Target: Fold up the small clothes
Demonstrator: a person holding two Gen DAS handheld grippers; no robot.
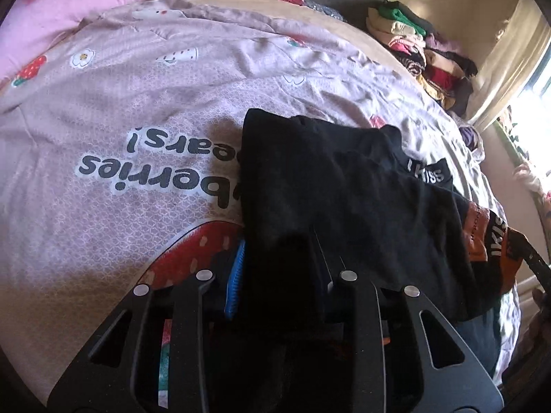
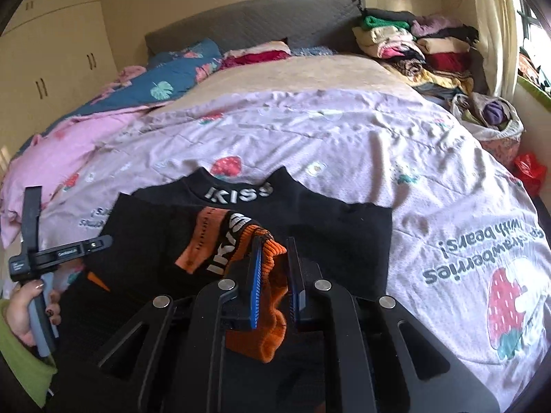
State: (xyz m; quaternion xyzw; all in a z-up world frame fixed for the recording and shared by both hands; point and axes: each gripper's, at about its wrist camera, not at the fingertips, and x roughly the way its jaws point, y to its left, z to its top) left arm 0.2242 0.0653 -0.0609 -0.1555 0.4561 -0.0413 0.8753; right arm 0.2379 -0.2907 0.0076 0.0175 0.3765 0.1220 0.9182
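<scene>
- Black sweater (image 2: 310,213) with orange cuffs lies on the pink strawberry bedspread (image 2: 344,130), its collar toward the headboard.
- Right gripper (image 2: 273,275) is clenched on the orange cuff (image 2: 265,313) of a sleeve.
- Left gripper (image 1: 275,275) grasps black fabric at the sweater's edge.
- Folded clothes (image 2: 413,44) are stacked far behind.

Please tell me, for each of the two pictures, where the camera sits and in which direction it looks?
Left wrist: on the left tongs, looking down their fingers at the black garment on the bed cover; fabric hides one finger.
Right wrist: on the right tongs, closed on the orange cuff; the person's left hand shows.
Shared: garment, bed cover, clothes pile.
</scene>
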